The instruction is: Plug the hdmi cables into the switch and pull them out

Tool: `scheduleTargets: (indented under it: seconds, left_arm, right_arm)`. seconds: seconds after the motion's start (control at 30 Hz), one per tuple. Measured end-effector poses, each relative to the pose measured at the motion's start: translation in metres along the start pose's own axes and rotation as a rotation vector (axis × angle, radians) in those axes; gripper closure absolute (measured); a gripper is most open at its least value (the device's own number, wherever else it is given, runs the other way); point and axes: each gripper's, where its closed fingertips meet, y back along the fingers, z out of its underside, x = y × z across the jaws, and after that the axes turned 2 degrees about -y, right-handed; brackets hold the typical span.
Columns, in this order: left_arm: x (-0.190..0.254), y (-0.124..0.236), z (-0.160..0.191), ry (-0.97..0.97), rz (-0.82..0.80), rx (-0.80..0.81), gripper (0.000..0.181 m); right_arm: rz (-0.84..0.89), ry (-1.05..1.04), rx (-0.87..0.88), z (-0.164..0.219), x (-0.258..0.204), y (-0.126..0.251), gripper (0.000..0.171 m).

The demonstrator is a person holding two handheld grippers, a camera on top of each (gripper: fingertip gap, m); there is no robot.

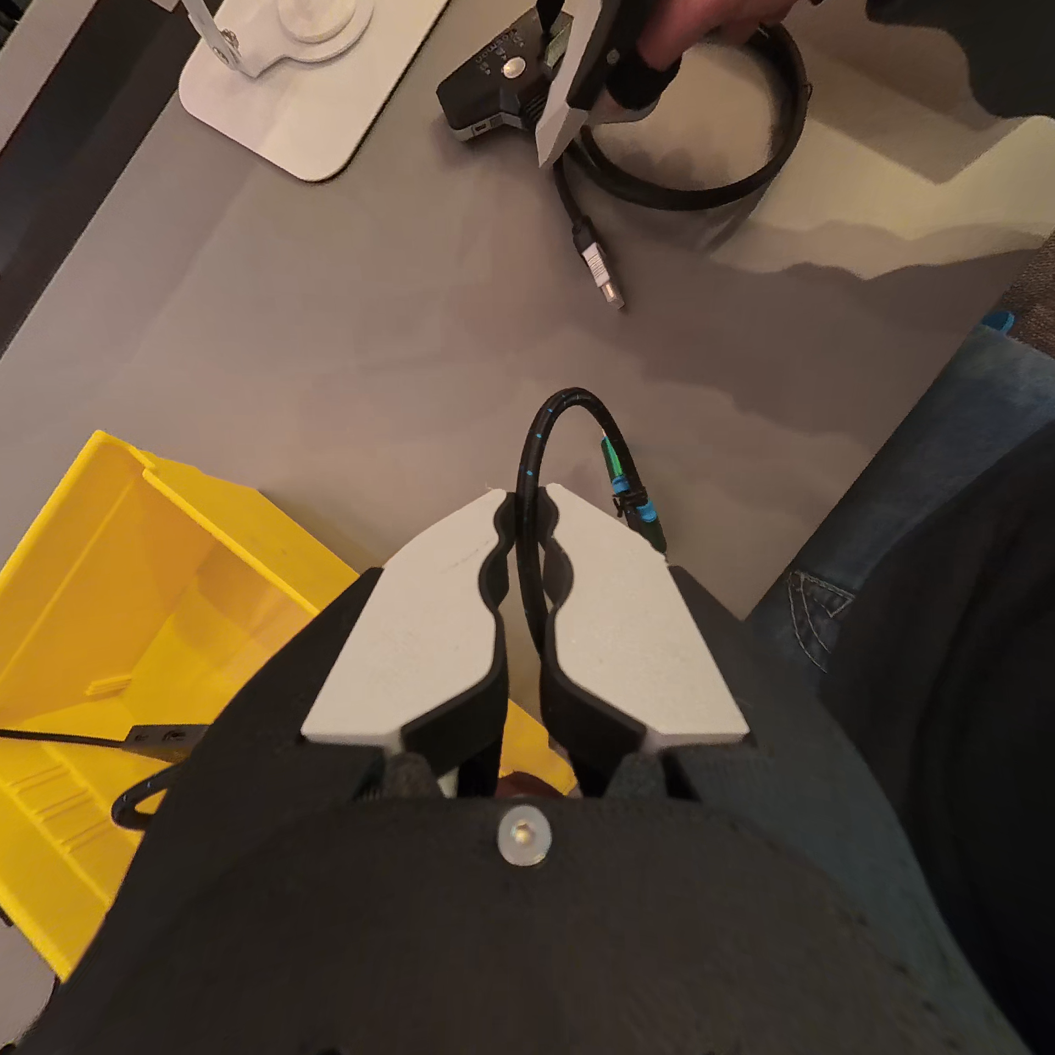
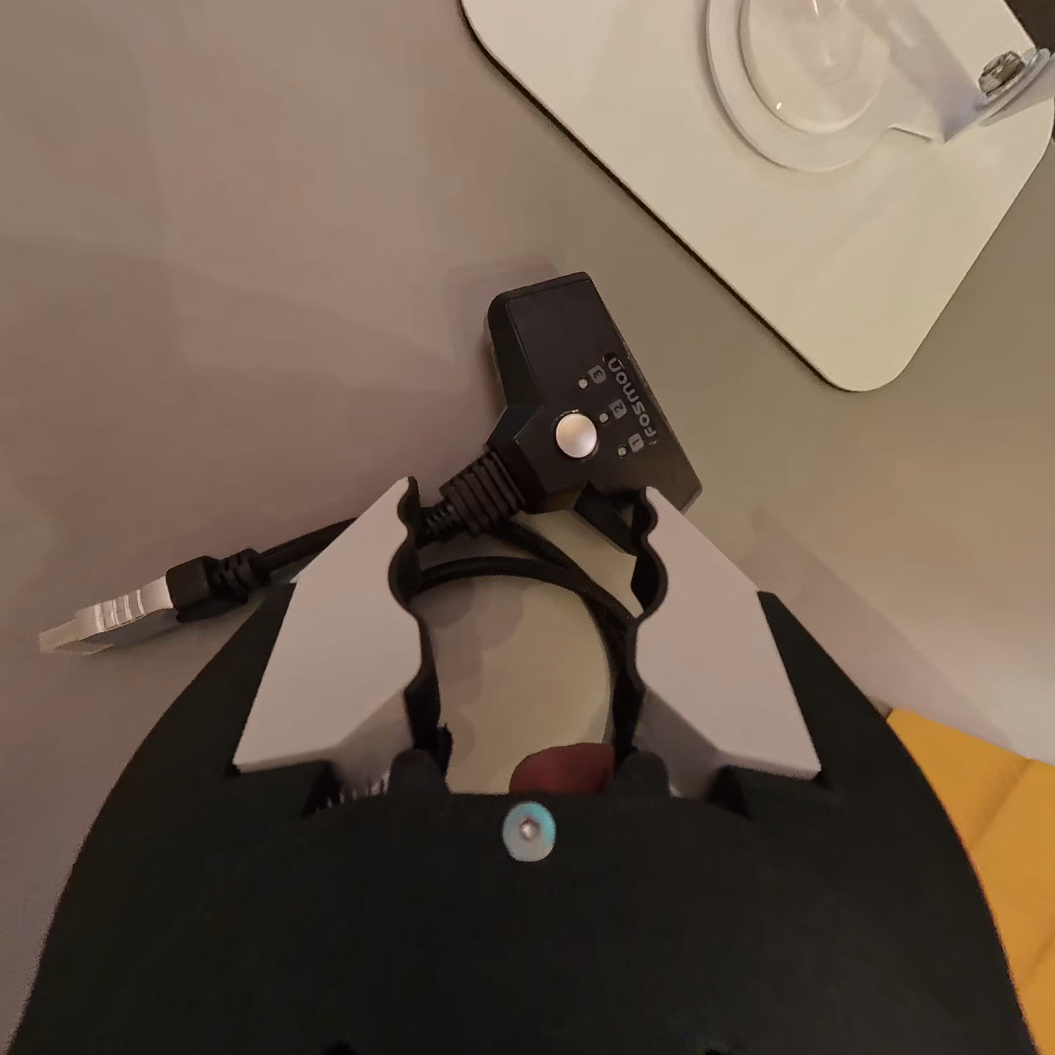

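Spanning both views, the grey worktop carries a white lamp base and a yellow plastic bin. Ahead of the right tool, whose jaws stand wide and empty, lies the black T-shaped HDMI switch, its coiled lead between them. The left tool pinches a black braided HDMI cable, well apart from the switch.

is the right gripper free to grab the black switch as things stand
Probably yes. The right gripper is open, holds nothing, and its fingertips sit just short of the switch on the table. Only the switch's own coiled cable lies between the fingers, and it could get pinched.
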Motion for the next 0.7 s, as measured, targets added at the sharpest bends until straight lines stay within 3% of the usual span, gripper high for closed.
scheduleTargets:
  seconds: [0.03, 0.4, 0.7]
  left_arm:
    - [0.000, -0.002, -0.001, -0.001, -0.002, -0.001, 0.175]
    - [0.003, -0.048, -0.019, -0.104, -0.032, -0.108, 0.175]
    - [-0.002, -0.080, -0.025, -0.076, -0.020, -0.141, 0.174]
  right_arm:
    - [0.003, 0.008, 0.005, -0.001, 0.000, -0.002, 0.098]
    - [-0.061, 0.393, 0.126, -0.017, -0.013, -0.008, 0.114]
    - [-0.223, 0.665, 0.168, -0.009, -0.030, 0.000, 0.114]
